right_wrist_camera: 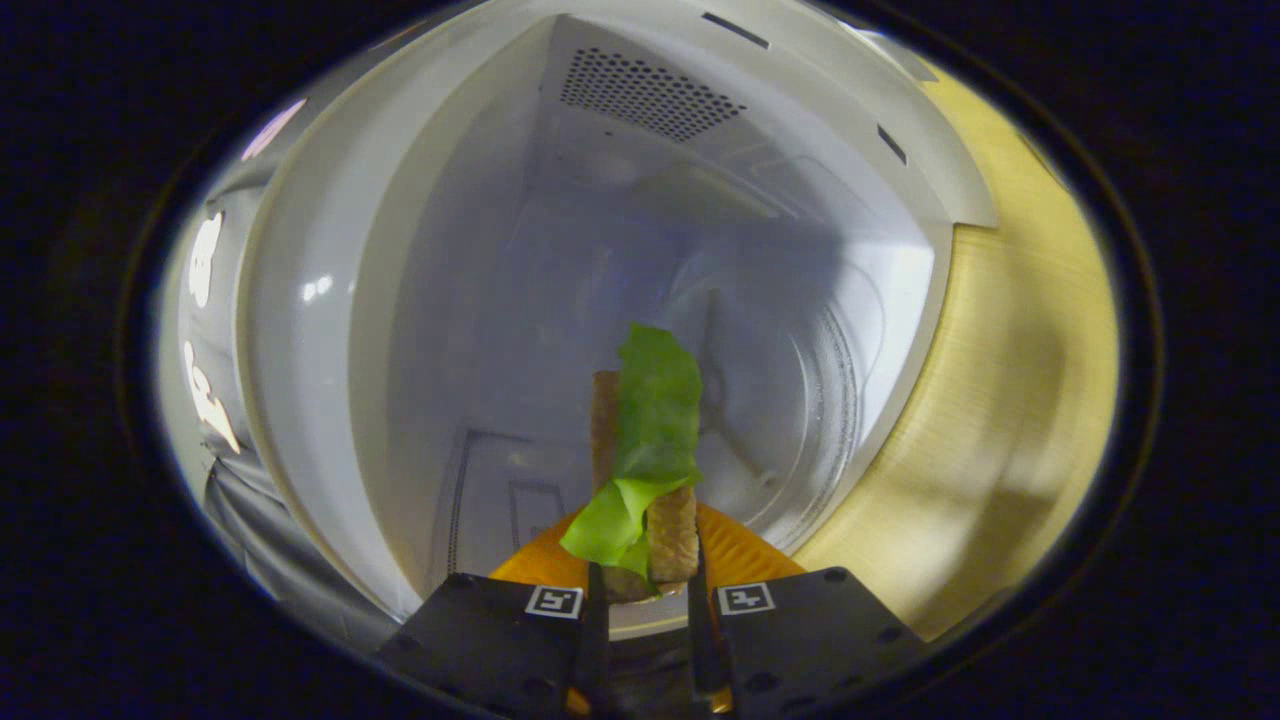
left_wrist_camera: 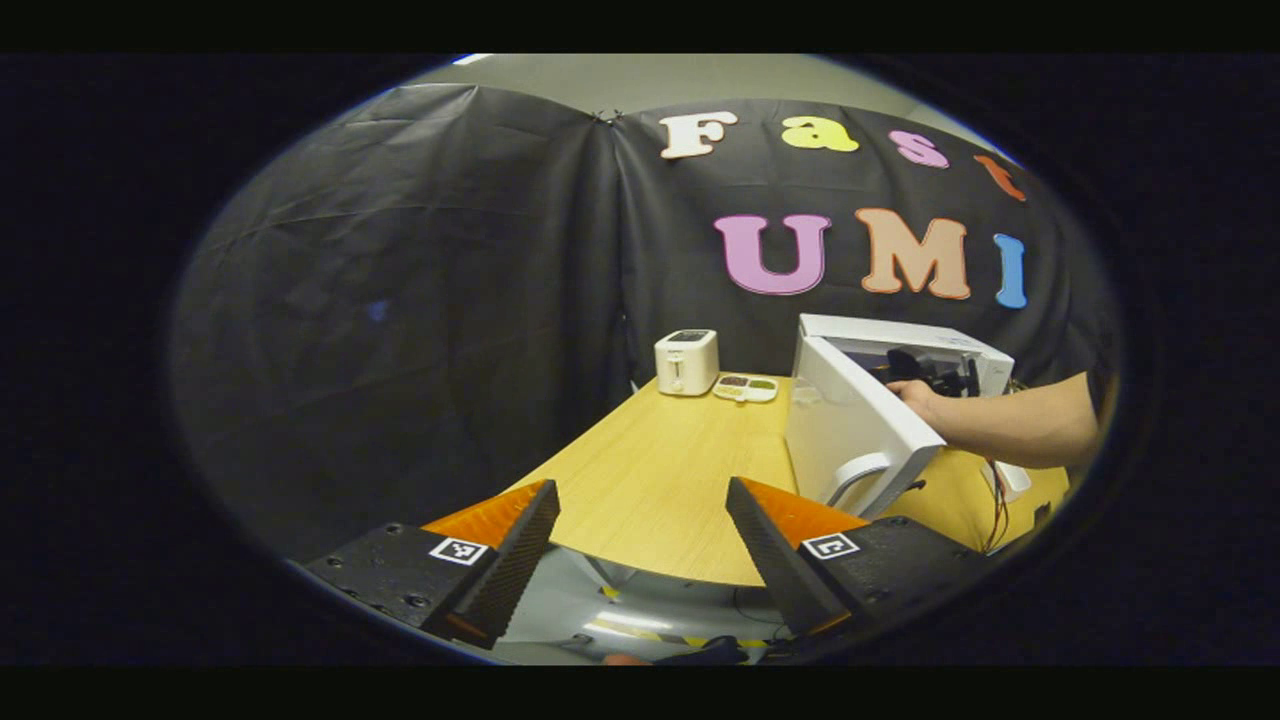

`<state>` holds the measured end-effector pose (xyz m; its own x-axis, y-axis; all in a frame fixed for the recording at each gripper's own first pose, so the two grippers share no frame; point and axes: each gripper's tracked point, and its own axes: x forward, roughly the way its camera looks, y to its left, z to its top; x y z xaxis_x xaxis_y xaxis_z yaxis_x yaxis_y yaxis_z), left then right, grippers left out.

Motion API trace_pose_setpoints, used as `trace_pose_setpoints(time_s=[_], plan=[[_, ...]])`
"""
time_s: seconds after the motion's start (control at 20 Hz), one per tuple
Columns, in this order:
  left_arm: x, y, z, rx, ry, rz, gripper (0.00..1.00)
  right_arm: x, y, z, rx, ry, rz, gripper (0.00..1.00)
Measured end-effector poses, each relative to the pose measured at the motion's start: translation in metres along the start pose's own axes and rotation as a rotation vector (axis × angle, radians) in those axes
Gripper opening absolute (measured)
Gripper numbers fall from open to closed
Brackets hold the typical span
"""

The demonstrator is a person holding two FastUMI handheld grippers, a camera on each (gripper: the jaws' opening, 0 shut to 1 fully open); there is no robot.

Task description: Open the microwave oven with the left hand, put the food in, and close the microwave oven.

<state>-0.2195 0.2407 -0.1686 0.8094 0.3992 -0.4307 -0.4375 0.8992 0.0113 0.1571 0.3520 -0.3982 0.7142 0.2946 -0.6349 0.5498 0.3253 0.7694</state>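
Food, a brown slab of toasted sandwich with a green lettuce leaf hanging from it (right_wrist_camera: 650, 460), is pinched between the two fingers of my right gripper (right_wrist_camera: 645, 600), pressed on both flanks. Its long axis runs straight forward along the fingers and into the white microwave oven (right_wrist_camera: 620, 250), whose cavity opens directly ahead; the round glass turntable (right_wrist_camera: 800, 400) lies just beyond and slightly to the right of the sandwich's far end. I judge the food is at or past the threshold and not yet set down.

My left gripper (left_wrist_camera: 640, 540) stands with fingers spread wide and nothing between them, held back off the near edge of the light wooden table (left_wrist_camera: 660, 460). From there the microwave's white door (left_wrist_camera: 850, 420) hangs swung open to the right front, its curved handle (left_wrist_camera: 850, 475) turned toward me, with the arm (left_wrist_camera: 1010, 420) carrying the right gripper reaching in behind it. A white toaster (left_wrist_camera: 686, 362) stands at the table's far side.

Judgement: the right hand is the nearer to the cavity; release must go forward and down onto the turntable.
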Motion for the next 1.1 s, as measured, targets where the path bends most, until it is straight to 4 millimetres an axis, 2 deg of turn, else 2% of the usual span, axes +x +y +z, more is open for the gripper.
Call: trace_pose_setpoints(time_s=[0.25, 0.4, 0.45, 0.5, 0.55, 0.6, 0.65, 0.7, 0.75, 0.85, 0.9, 0.95, 1.0, 1.05, 1.1], plan=[[0.0, 0.012, -0.012, -0.049, 0.041, 0.043, 0.98, 0.015, 0.002, 0.001, 0.01, -0.025, -0.001, 0.34], [0.001, 0.013, -0.009, -0.03, 0.034, 0.042, 0.98, 0.017, -0.003, 0.002, -0.016, -0.034, -0.003, 0.34], [0.003, 0.011, -0.008, -0.024, 0.035, 0.035, 1.0, 0.018, -0.003, 0.002, -0.029, -0.037, -0.001, 0.34], [0.004, 0.008, -0.009, -0.021, 0.039, 0.025, 0.98, 0.017, -0.005, 0.003, -0.041, -0.038, -0.004, 0.27], [0.005, 0.005, -0.009, -0.019, 0.042, 0.018, 0.98, 0.017, -0.006, 0.003, -0.052, -0.042, -0.005, 0.34], [0.006, 0.003, -0.009, -0.02, 0.042, 0.01, 0.95, 0.018, -0.006, 0.004, -0.071, -0.048, -0.005, 0.27], [0.007, -0.001, -0.008, -0.021, 0.043, 0.003, 0.99, 0.019, -0.01, 0.004, -0.093, -0.058, -0.012, 0.27], [0.007, -0.003, -0.008, -0.019, 0.042, -0.004, 0.95, 0.019, -0.015, 0.005, -0.106, -0.069, -0.028, 0.27], [0.007, -0.005, -0.008, -0.014, 0.041, -0.01, 0.98, 0.019, -0.022, 0.008, -0.128, -0.086, -0.064, 0.42], [0.009, -0.007, -0.009, -0.007, 0.044, -0.014, 0.95, 0.018, -0.027, 0.011, -0.158, -0.106, -0.083, 0.51], [0.009, -0.008, -0.009, -0.007, 0.045, -0.014, 1.0, 0.017, -0.028, 0.011, -0.169, -0.111, -0.084, 0.55], [0.008, -0.008, -0.008, -0.011, 0.046, -0.015, 0.98, 0.014, -0.026, 0.015, -0.226, -0.134, -0.097, 0.65], [0.007, -0.009, -0.01, -0.012, 0.05, -0.018, 0.98, 0.013, -0.026, 0.018, -0.295, -0.156, -0.112, 0.66], [0.007, -0.009, -0.009, -0.01, 0.047, -0.019, 0.95, 0.011, -0.022, 0.019, -0.373, -0.177, -0.117, 0.72], [0.008, -0.009, -0.008, -0.006, 0.044, -0.021, 0.99, 0.01, -0.021, 0.021, -0.415, -0.183, -0.123, 0.73]])
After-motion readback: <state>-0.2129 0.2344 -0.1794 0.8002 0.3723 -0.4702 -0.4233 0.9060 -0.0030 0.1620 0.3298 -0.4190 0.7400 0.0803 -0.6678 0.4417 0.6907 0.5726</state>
